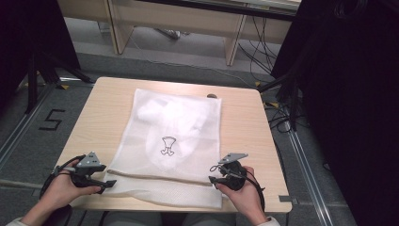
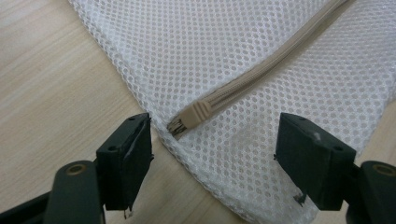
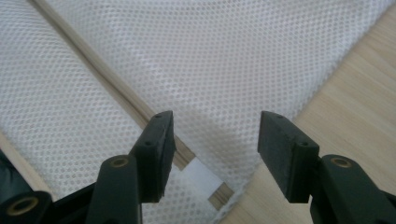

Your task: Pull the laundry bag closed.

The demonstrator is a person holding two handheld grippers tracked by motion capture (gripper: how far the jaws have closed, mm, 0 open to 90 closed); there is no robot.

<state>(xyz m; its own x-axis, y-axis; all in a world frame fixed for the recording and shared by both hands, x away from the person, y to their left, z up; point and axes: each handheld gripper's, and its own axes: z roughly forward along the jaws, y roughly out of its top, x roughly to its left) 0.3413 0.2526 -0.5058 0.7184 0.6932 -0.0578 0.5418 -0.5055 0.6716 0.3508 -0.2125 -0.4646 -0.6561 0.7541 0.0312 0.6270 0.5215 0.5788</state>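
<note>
A light wooden table (image 1: pixel 103 108) is seen from above, set on a grey floor (image 1: pixel 28 136) marked with the figure 5 (image 1: pixel 51 119); desk legs and loose cables are visible behind it, with dark curtains at both sides. A white mesh laundry bag (image 1: pixel 174 141) is laid flat along the middle of the table, and white cloth bearing a small black drawing (image 1: pixel 168 144) can be made out through its netting. A beige zipper (image 1: pixel 160 177) is run across the bag near the edge closest to the person.

The left gripper (image 1: pixel 109 183) is held at the bag's near left corner, with its jaws spread wide and nothing pressed between them. In the left gripper view (image 2: pixel 215 149) the closed end of the zipper (image 2: pixel 196 114) is found just ahead of the gap between the jaws, slightly toward the left jaw, with mesh (image 2: pixel 261 56) stretching beyond it and bare wood beside the left jaw.

The right gripper (image 1: pixel 212 179) is held at the zipper's other end, near the bag's right edge, jaws likewise parted and empty. In the right gripper view (image 3: pixel 215 154) the zipper (image 3: pixel 93 70) is seen passing under the left jaw; its end (image 3: pixel 205 179) lies low between the jaws, and the bag's edge and bare table are beyond the right jaw.
</note>
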